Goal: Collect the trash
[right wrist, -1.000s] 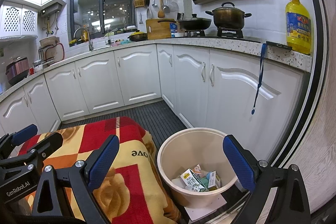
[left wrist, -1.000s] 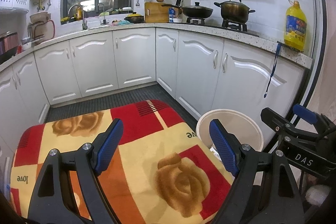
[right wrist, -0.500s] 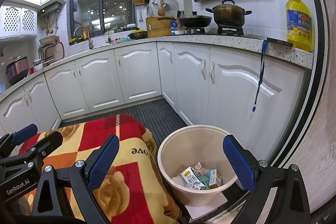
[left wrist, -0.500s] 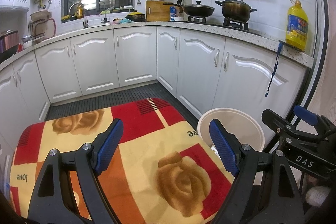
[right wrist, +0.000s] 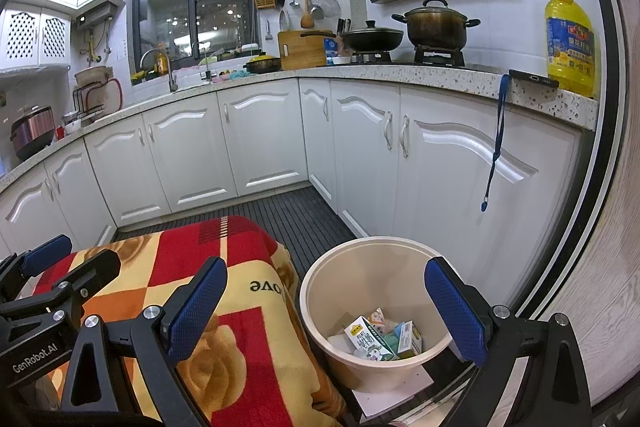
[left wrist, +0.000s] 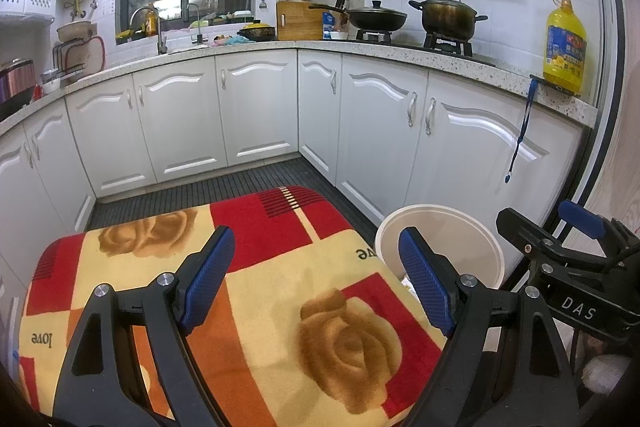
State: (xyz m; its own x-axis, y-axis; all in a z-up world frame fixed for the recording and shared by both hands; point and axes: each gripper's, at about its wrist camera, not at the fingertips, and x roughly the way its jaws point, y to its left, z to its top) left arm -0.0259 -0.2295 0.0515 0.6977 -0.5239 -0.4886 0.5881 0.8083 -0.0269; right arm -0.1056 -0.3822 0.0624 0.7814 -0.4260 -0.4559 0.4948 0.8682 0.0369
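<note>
A cream trash bucket (right wrist: 316,307) stands on the floor right of a table covered by a red, orange and yellow rose-print blanket (right wrist: 240,327). Inside it lie small cartons and wrappers (right wrist: 378,341). My right gripper (right wrist: 326,307) is open and empty, held above the bucket and the blanket's right edge. My left gripper (left wrist: 316,283) is open and empty above the blanket (left wrist: 260,287); the bucket's rim (left wrist: 440,211) shows to its right. No trash shows on the blanket.
White cabinets (right wrist: 260,139) run around a dark slatted floor (right wrist: 304,219). The speckled counter (right wrist: 440,83) holds pots, a cutting board and a yellow oil bottle (right wrist: 570,43). A blue strap (right wrist: 496,143) hangs from the counter edge. A wood-grain wall (right wrist: 600,267) stands at right.
Both views have drifted very slightly; the grippers stay open and empty and the bucket's contents are unchanged.
</note>
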